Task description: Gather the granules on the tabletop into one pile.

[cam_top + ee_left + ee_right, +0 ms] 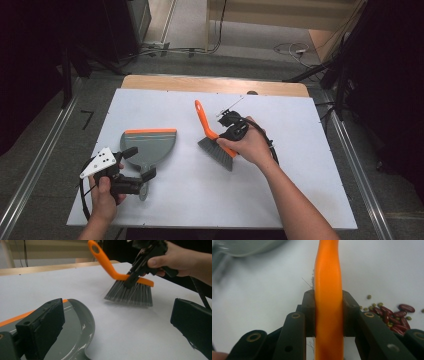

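Observation:
A hand brush (201, 118) with an orange handle and grey bristles (218, 154) stands on its bristles mid-table. My right gripper (229, 136) is shut on its orange back. The right gripper view has the orange handle (328, 270) clamped between the pads of the right gripper (328, 302). A grey dustpan (150, 145) with an orange lip lies flat to the left. My left gripper (140, 163) stands wide open at the dustpan's handle end, holding nothing. From the left gripper (117, 325), the dustpan (80, 327) lies under its left jaw, and the brush (130, 291) stands farther off.
A small heap of red kidney beans and small green beans (394, 315) lies on the white board (200, 200) right of the brush. The board's wooden far edge (215, 84) borders the floor, with cables beyond. Metal rails run along both sides of the table.

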A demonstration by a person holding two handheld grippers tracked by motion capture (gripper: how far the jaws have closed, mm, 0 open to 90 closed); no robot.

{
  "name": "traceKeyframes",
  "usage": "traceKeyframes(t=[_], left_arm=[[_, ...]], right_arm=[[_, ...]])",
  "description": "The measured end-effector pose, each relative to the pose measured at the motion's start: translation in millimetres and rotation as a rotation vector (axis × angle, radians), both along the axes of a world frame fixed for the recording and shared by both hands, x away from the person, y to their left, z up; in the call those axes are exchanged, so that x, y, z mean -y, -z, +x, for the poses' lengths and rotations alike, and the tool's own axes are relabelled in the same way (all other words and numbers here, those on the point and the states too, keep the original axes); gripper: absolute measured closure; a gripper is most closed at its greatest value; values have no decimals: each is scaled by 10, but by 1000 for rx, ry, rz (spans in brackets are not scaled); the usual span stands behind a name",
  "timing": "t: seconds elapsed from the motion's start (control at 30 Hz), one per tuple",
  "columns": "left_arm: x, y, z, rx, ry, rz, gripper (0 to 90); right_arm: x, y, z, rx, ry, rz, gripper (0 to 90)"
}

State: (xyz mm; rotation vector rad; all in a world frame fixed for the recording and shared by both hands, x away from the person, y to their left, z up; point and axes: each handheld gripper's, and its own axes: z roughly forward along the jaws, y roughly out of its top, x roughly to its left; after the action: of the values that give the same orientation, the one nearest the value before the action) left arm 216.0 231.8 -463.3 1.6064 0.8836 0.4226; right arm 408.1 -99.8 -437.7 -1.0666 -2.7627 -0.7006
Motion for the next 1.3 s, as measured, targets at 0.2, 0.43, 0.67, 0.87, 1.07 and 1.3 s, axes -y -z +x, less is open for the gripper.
traceKeyframes(t=[0.2, 0.43, 0.67, 0.87, 1.07, 1.3], left_arm=[[-18, -1, 3, 1, -5, -7, 0], [24, 2, 10, -1, 2, -2, 0], [43, 6, 11, -3, 5, 1, 0], [37, 7, 14, -4, 4, 1, 0], [43, 8, 13, -4, 7, 4, 0], [36, 14, 17, -7, 6, 2, 0]], right_arm=[[261, 49, 160, -26, 143, 7, 685], [523, -72, 135, 44, 161, 21, 686], [621, -247, -18, 144, -44, 34, 686], [625, -161, -129, 113, -259, -30, 686], [611, -8, -98, 202, -372, -44, 686], [616, -53, -44, 309, -348, -66, 687]])
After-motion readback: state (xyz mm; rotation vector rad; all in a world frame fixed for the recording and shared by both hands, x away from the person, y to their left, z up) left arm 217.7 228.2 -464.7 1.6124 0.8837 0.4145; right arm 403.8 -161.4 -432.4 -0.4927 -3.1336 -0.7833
